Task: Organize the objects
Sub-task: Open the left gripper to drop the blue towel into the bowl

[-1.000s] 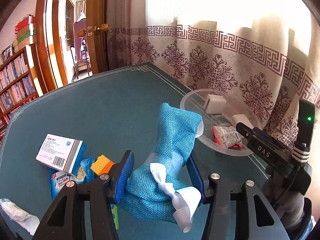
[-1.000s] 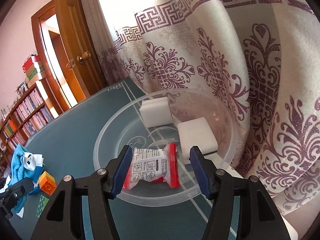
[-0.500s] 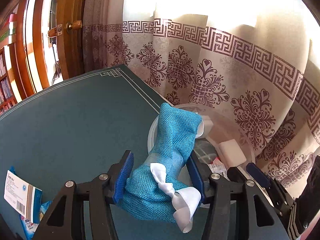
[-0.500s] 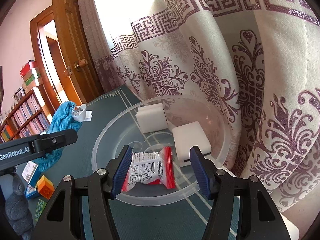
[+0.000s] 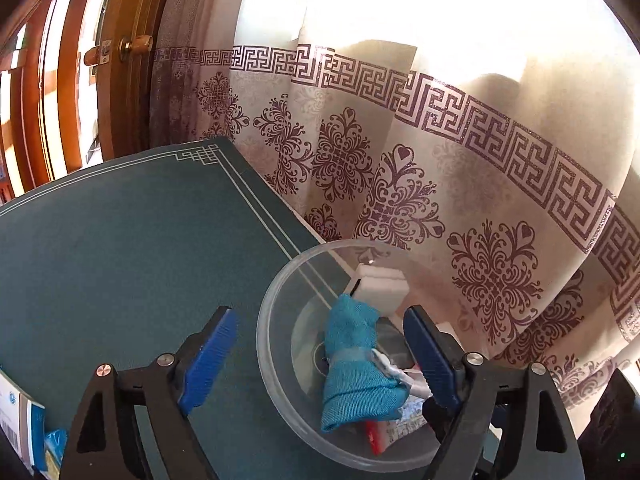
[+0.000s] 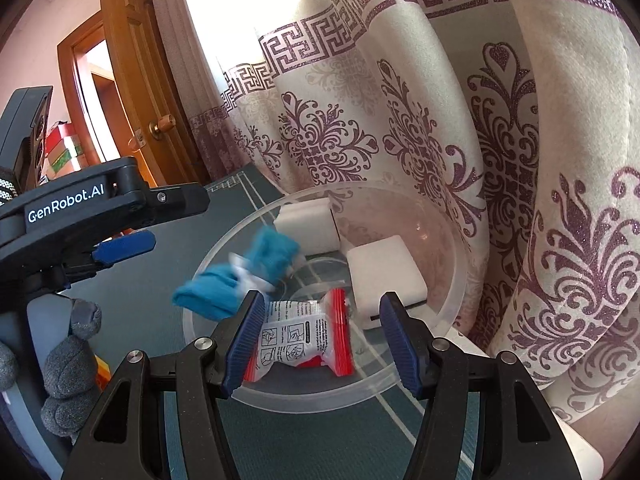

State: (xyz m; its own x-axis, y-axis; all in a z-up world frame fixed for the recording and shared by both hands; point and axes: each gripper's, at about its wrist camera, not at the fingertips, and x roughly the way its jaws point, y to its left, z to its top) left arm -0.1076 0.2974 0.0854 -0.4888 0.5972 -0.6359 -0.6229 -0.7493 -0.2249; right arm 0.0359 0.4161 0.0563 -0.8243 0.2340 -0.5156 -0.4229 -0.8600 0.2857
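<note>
My left gripper (image 5: 318, 314) hangs over a clear plastic bowl (image 5: 263, 344) with its jaws opening wide. A blue woven pouch (image 5: 354, 364) with a white ribbon sits free between them, inside the bowl, touching neither pad. In the right wrist view the pouch (image 6: 240, 276) is blurred at the bowl's (image 6: 460, 280) left rim. My right gripper (image 6: 322, 299) stands open over the near rim. A red and white packet (image 6: 304, 336) lies in the bowl below it, with two white blocks (image 6: 384, 276) behind.
A patterned curtain (image 5: 460, 200) hangs close behind the bowl, at the green table's (image 5: 120, 260) far edge. A medicine box (image 5: 16, 420) lies at the left. A grey gloved hand (image 6: 68, 380) holds the left gripper. A wooden door (image 6: 132, 80) stands behind.
My left gripper swung right until it was over the bowl, then spread its jaws. The blue pouch left the pads and dropped into the bowl. The right gripper stayed still.
</note>
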